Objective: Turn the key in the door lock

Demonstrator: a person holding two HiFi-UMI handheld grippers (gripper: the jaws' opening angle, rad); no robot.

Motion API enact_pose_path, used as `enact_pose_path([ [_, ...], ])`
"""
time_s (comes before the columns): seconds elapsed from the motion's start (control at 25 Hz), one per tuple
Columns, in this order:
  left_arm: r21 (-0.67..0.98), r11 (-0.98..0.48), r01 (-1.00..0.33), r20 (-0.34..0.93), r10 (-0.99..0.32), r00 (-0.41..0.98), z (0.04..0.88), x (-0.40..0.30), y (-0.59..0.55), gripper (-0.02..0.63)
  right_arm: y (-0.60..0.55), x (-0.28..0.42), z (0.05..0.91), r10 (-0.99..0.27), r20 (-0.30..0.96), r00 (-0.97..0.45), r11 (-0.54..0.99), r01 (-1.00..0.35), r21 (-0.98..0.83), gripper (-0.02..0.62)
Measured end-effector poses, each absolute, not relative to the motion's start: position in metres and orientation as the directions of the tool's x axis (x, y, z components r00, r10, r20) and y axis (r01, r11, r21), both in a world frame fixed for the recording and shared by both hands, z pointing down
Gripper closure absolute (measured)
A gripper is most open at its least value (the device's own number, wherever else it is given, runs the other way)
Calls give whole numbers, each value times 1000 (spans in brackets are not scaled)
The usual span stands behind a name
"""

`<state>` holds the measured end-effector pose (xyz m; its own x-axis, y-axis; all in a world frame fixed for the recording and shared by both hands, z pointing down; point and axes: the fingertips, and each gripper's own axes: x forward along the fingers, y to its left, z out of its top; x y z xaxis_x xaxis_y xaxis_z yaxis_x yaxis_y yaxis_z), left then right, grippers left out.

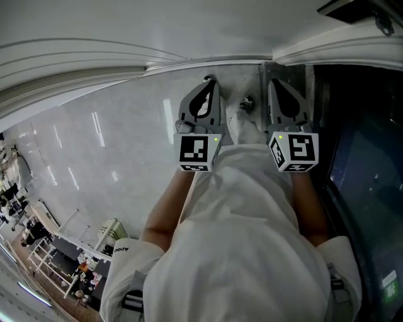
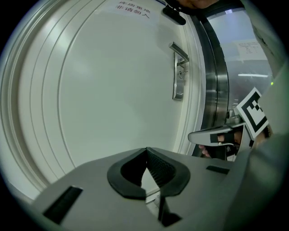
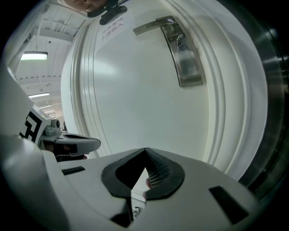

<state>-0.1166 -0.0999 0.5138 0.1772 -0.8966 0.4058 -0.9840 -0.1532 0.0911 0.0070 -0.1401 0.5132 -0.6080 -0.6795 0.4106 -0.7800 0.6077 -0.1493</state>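
Door lock (image 3: 180, 43) x1, L hand-held gripper (image 2: 146, 150), R hand-held gripper (image 3: 144, 150), both pressed together

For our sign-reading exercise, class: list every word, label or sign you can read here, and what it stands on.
"Ado", rest unclear: on the sleeve.
Door sign: two lines of Chinese characters, too small to read.
Paper notice on the glass: too small to read.

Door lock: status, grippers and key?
Left gripper shut, empty. Right gripper shut, empty. Both short of the door, below the lock. Key in lock under lever handle; nothing blocking.
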Motion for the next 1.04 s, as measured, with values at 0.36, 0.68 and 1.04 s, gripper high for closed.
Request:
enact_pose_path([
  [0.36, 94, -159, -983, 417, -890, 184, 520, -113, -94, 600, -134, -3, 520, -650, 421, -632, 639, -755, -146, 592],
  [0.68, 89, -175, -981, 447, -873, 196, 530, -106, -85, 600, -129, 5, 528, -658, 437, -613, 614, -773, -161, 592],
  [1.04, 89, -184, -979, 446, -871, 204, 530, -107, -83, 600, -121, 1, 531, -658, 447, -605, 611, -777, -152, 592],
])
